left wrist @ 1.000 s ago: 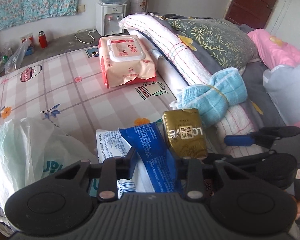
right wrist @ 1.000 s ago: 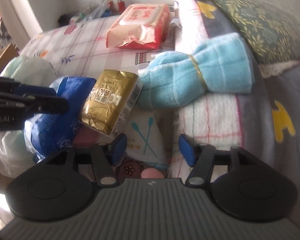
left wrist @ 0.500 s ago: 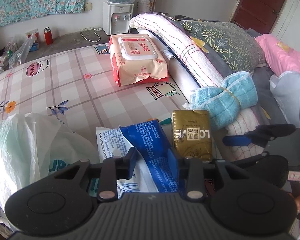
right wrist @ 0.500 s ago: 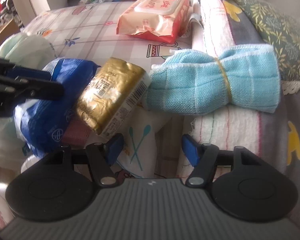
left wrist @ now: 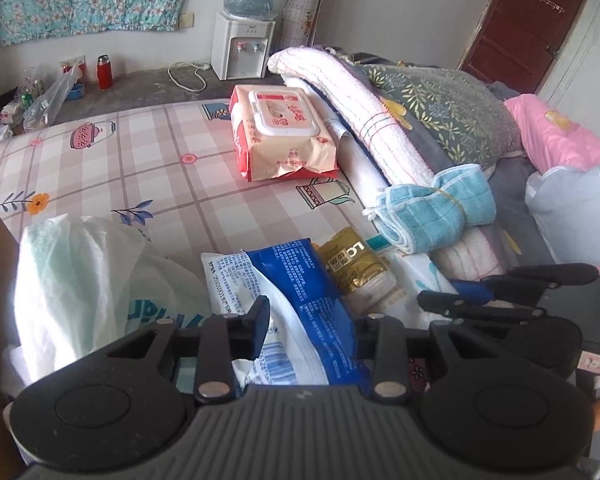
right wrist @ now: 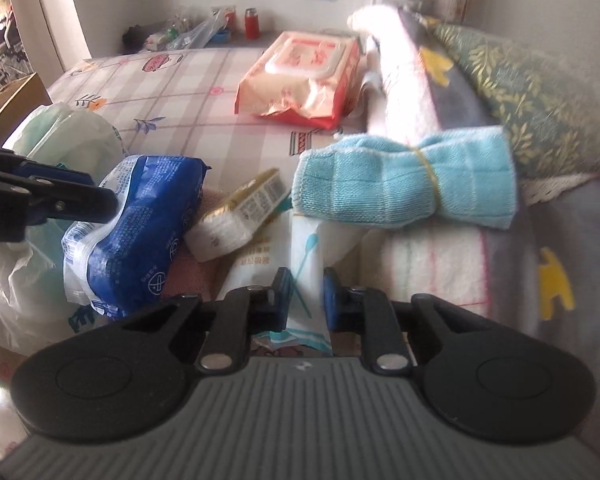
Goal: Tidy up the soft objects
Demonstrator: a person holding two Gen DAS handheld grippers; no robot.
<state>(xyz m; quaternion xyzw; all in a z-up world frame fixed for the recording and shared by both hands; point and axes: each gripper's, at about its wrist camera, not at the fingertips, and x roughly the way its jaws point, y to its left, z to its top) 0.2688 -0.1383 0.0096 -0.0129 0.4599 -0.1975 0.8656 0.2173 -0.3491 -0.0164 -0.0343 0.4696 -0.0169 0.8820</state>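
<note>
My left gripper (left wrist: 310,332) is shut on a blue and white soft pack (left wrist: 300,280), which it holds over the near end of the bed. The same pack (right wrist: 140,224) shows in the right wrist view, with the left gripper (right wrist: 100,200) on its left side. A gold pack (right wrist: 240,216) lies tilted on its side between the blue pack and a white pack printed with teal cotton swabs (right wrist: 306,256). My right gripper (right wrist: 306,300) is closing on the white pack, its pads pressing the pack's sides. A bundled light-blue towel (right wrist: 400,180) rests just beyond, on folded blankets.
A large pink wet-wipes pack (left wrist: 280,132) lies farther up the checked bedsheet (left wrist: 140,168). A white plastic bag (left wrist: 80,272) sits at the near left. Folded blankets and pillows (left wrist: 440,108) line the right side. A water dispenser (left wrist: 244,48) stands by the far wall.
The right gripper's jaws went from wide apart to closed on the white pack. The gold pack tipped from upright onto its side. Both views pulled back and up a little.
</note>
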